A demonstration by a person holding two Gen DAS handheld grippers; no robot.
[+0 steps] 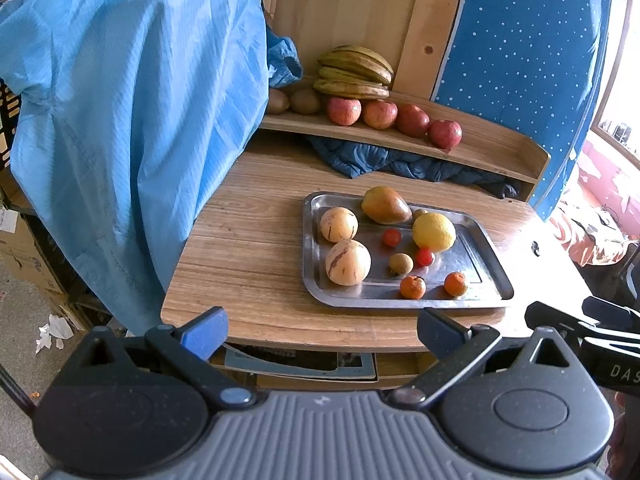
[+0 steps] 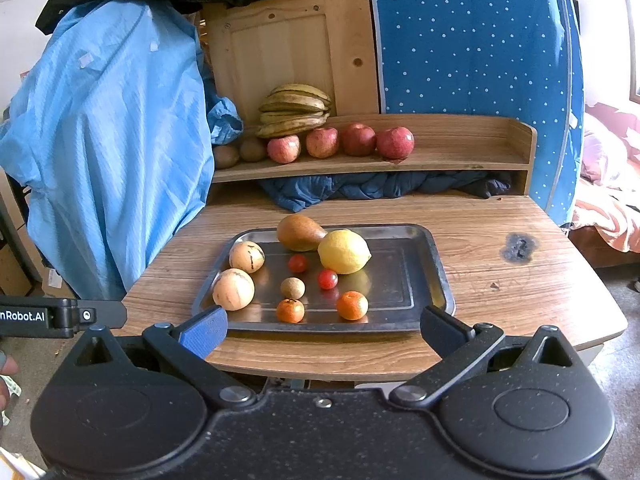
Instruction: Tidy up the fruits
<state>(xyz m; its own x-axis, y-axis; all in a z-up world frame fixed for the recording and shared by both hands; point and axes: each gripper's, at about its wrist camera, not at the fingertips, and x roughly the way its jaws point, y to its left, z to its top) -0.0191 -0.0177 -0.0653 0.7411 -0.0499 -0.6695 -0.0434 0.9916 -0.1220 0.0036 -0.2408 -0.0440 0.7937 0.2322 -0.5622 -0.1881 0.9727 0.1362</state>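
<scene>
A steel tray (image 2: 404, 236) is set flat on the wooden desk (image 2: 500, 280), and loose fruit is spread across it. Two pale striped melons (image 2: 233, 289) are placed at its left side, one behind the other; a brownish pear (image 2: 298, 232) lies at the far edge, touching a yellow lemon (image 2: 344, 251) just to its right. Two small red tomatoes (image 2: 327, 279) are seen near the middle, a small tan round fruit (image 2: 292, 287) between them and the near edge — possibly a longan, though the view is too coarse to be sure. Two tangerines (image 2: 351, 305) sit along the near edge, apart from each other.

On the raised shelf (image 2: 460, 148) behind the desk, four red apples (image 2: 395, 142) are lined in a row, a bunch of dull yellow bananas (image 2: 294, 110) is stacked behind them, and two kiwis (image 2: 253, 149) rest at the left.

The left gripper (image 1: 322, 334) and the right gripper (image 2: 324, 332) are both held short of the desk's near edge, well clear of the tray — the fingers of each spread wide, nothing between them. A blue garment (image 2: 108, 140) hangs at the left
</scene>
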